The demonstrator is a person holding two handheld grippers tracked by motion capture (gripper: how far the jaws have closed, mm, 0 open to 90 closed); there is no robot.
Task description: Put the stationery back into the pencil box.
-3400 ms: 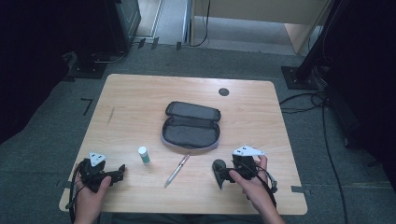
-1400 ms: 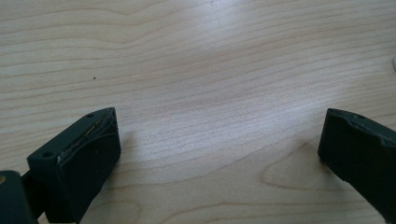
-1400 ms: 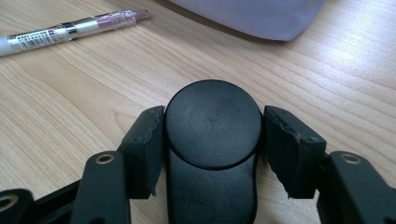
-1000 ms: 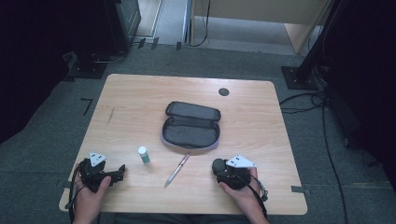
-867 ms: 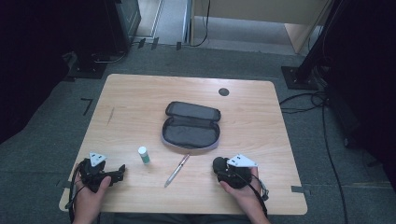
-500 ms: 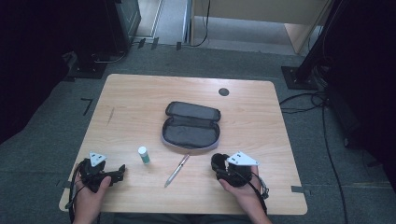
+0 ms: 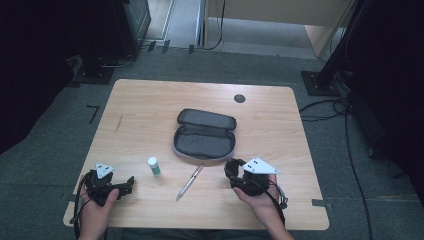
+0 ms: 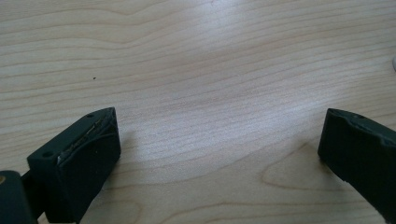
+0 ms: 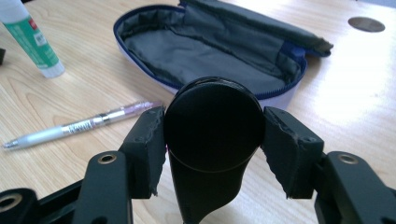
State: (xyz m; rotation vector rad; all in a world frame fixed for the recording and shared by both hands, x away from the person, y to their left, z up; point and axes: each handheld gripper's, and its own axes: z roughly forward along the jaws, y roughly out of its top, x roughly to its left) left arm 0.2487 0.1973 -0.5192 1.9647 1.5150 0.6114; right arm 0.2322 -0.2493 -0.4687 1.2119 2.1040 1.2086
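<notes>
item 1, lower left of the high view: left gripper (image 7: 131,181), held in the person's left hand (image 7: 95,207) low over the table (image 7: 150,100). in the left gripper view its jaws stand wide apart with only bare wood grain between them; it holds nothing and looks parked out of the way.

item 2, just right of it, lower centre-left: glue stick (image 7: 154,165), upright on its base, white cap up, green label; apart from both grippers, likely waiting its turn.

item 3, lower centre: pen (image 7: 190,181), lying flat on a slant, its upper end near the front rim of the pouch, not touching either gripper.

item 4, centre of the frame: pencil case (image 7: 205,141), unzipped and lying open, lid folded back, dark lining up, nothing visible inside; open so things can be dropped in.

item 5, lower right: right gripper (image 9: 212,126), in the person's right hand (image 7: 257,200), just off the pouch's right front corner. its jaws are about half closed and clamped on a round black object (image 9: 214,123), a disc with a stem hanging below; pads press its left and right edges. what the object is cannot be told. judged as being carried toward the open case.
</notes>
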